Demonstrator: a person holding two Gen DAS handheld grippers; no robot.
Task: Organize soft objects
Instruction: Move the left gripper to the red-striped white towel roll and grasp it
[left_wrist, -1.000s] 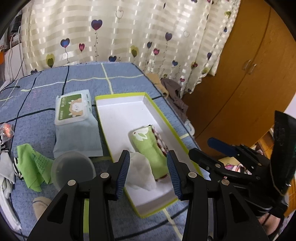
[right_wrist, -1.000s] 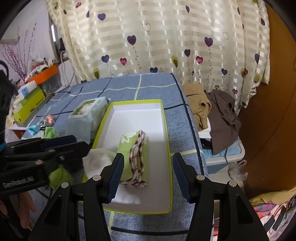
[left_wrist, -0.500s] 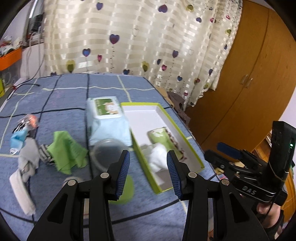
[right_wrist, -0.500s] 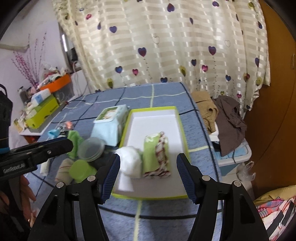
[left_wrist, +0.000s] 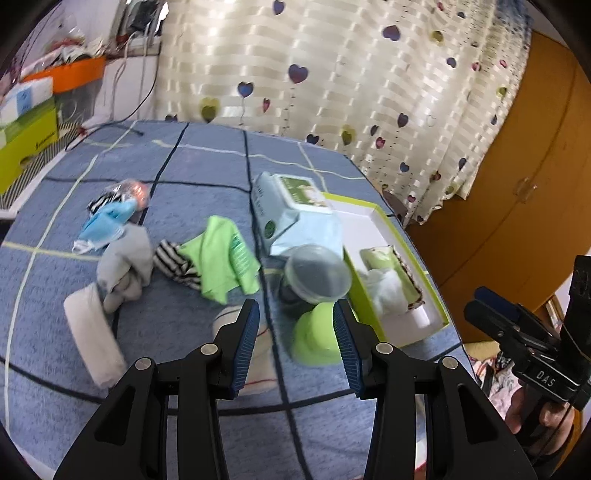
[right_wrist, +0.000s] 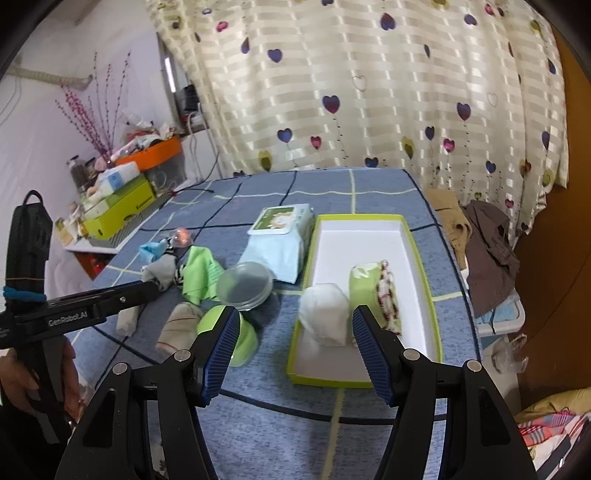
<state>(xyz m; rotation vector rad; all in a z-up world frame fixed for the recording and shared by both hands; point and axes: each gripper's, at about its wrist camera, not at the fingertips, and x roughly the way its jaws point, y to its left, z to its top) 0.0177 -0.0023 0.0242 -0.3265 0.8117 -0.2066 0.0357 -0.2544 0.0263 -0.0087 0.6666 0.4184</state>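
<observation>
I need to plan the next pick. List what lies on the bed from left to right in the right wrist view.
Blue face mask → grey sock → green cloth → clear plastic lid → wet wipes pack → white cloth in the box → green rolled cloth

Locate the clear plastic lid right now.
In the right wrist view the clear plastic lid sits left of the box, against the wipes pack, just beyond the green cup.

Both wrist views angle down over bed (left_wrist: 207, 424), sharing box (right_wrist: 436, 310).
</observation>
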